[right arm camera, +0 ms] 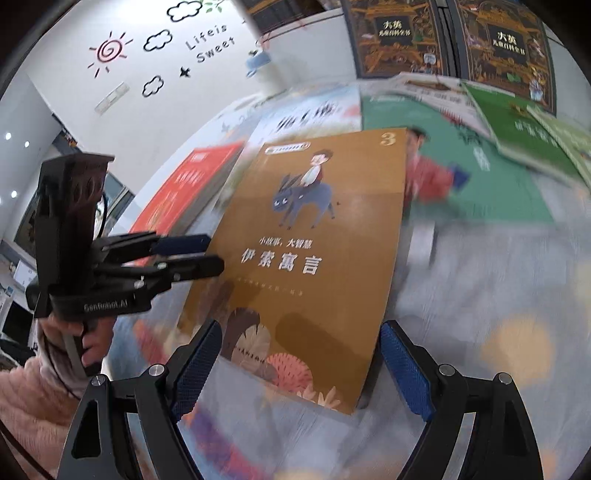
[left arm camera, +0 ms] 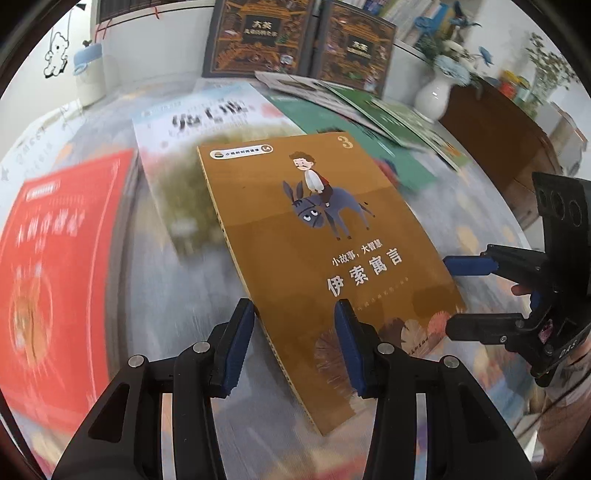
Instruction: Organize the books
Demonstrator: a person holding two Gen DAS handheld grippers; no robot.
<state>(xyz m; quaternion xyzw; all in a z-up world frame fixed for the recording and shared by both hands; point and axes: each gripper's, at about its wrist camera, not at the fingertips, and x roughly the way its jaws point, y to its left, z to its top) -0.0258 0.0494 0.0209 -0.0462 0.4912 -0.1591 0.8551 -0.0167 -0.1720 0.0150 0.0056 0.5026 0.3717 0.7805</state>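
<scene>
An orange-brown book with a boy on a donkey on its cover (left arm camera: 314,236) (right arm camera: 310,236) stays sharp while the table behind it is smeared. My left gripper (left arm camera: 295,347) (right arm camera: 207,254) is shut on its spine-side lower corner. One pad lies on the cover and the other sits against the spine edge. My right gripper (right arm camera: 301,354) (left arm camera: 448,297) stands wide open around the book's other lower corner, and its pads do not visibly press on it. A hand in a pink fleecy sleeve (right arm camera: 55,369) holds the left gripper.
Loose books lie on the table: a red one (left arm camera: 62,258) at left, a white-and-blue one (left arm camera: 207,122) behind, and green ones (left arm camera: 354,122) (right arm camera: 480,162) at right. Two dark boxed volumes (left arm camera: 258,33) stand against the wall. A white vase (left arm camera: 434,92) stands near the table's right edge.
</scene>
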